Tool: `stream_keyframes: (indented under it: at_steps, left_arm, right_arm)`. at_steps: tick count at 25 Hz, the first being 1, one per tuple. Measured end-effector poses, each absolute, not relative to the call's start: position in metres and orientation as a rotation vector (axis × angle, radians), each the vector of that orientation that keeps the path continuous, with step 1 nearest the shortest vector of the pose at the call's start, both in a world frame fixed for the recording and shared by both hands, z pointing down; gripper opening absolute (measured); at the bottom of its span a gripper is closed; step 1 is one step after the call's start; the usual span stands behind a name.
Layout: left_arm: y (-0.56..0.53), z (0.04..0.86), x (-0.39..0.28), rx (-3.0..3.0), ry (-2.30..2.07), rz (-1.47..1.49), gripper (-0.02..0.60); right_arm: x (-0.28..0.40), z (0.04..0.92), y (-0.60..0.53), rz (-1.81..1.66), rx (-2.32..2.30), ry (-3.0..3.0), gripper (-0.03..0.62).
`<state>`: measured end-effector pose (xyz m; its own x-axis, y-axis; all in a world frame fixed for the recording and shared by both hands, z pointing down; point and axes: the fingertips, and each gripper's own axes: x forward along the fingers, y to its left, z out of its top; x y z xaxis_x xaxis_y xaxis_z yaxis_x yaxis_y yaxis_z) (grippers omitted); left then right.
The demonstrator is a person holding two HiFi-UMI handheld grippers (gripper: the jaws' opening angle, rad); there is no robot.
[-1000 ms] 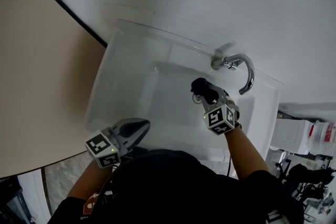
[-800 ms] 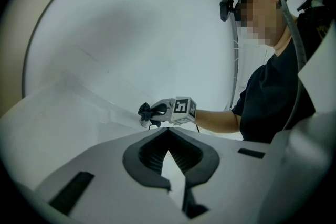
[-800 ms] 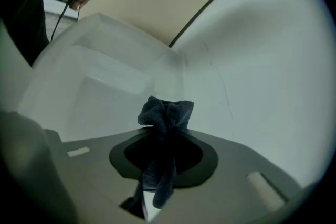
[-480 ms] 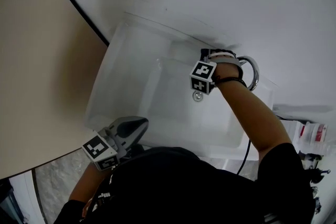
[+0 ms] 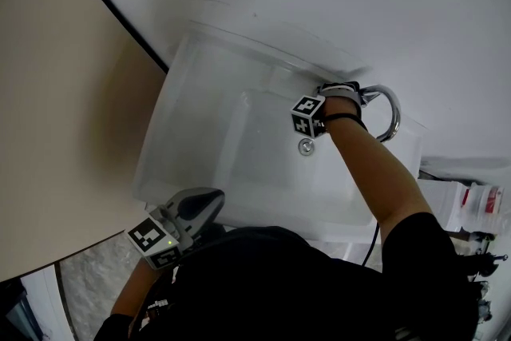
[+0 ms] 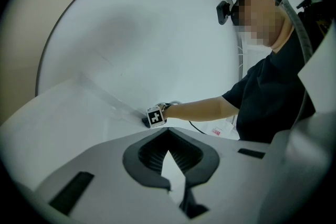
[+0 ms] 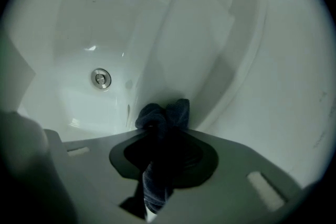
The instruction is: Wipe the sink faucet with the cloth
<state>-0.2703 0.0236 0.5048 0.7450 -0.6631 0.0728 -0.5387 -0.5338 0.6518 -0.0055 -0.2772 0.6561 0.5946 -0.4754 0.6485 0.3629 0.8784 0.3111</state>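
white sink [image 5: 172, 141] and pale wall fill most of what is seen. the right gripper [image 7: 157, 131] is clamped on a dark blue cloth [image 7: 164, 113], which is bunched between its jaws and pokes past the tips. from the head view it is held right beside the base of the curved chrome faucet [image 5: 389, 114], though contact cannot be confirmed. the left gripper [image 5: 209, 202] is held at the near rim, well apart, its jaws pressed together with nothing between them. wiping is judged barely begun, with the spout's arc left to do. the drain [image 5: 306, 146] lies near the right gripper; a tan surface [image 5: 56, 92] is seen at left and some packages [image 5: 455, 204] at right.
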Motion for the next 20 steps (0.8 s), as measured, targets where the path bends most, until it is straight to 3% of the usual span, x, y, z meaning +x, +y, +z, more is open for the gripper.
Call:
stream_keyframes:
  at_steps: [7, 14, 20]
  left_arm:
    - [0.026, 0.505, -0.265, 2.268, -0.889, -0.245, -0.011]
    - [0.023, 0.501, -0.261, 2.284, -0.870, -0.249, -0.011]
    - [0.025, 0.501, -0.254, 2.286, -0.862, -0.229, -0.011]
  right_arm:
    - [-0.011, 0.661, -0.272, -0.457, 0.089, -0.846, 0.072]
    - [-0.014, 0.605, -0.288, -0.473, 0.096, -0.801, 0.072]
    - [-0.007, 0.629, -0.294, -0.325, 0.122, -0.793, 0.070]
